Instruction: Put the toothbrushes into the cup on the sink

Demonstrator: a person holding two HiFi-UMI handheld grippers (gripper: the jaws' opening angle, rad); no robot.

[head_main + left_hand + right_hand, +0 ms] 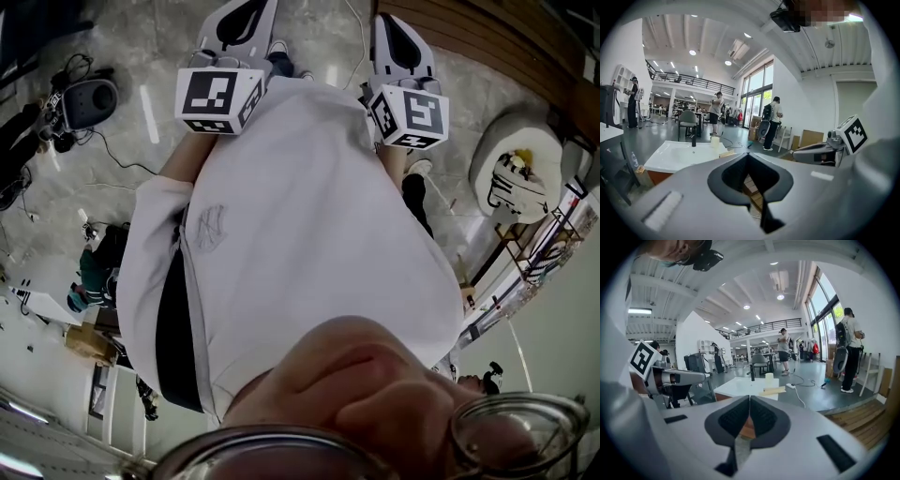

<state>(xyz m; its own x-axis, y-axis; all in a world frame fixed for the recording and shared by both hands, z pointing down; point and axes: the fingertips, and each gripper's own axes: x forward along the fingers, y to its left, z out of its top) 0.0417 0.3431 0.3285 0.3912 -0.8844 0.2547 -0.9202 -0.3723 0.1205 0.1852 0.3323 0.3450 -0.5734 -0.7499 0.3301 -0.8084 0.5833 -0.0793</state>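
- My left gripper (747, 155) has its jaws closed tip to tip, with nothing between them.
- My right gripper (749, 397) is the same: jaws together and empty.
- Both point out over open floor. I judge this to be the approach step, with no toothbrush picked up yet.
- The sink (736, 387), a white basin, stands well ahead. A dark tap (752, 372) is at its back, and the pale cup (769, 377) stands upright just beside the tap.
- A pale flat thing (774, 391) lies on the sink's near corner. I cannot tell whether it is the toothbrushes.
- Next I'd need to close in on the sink, find the toothbrushes, and part one gripper's jaws before reaching.
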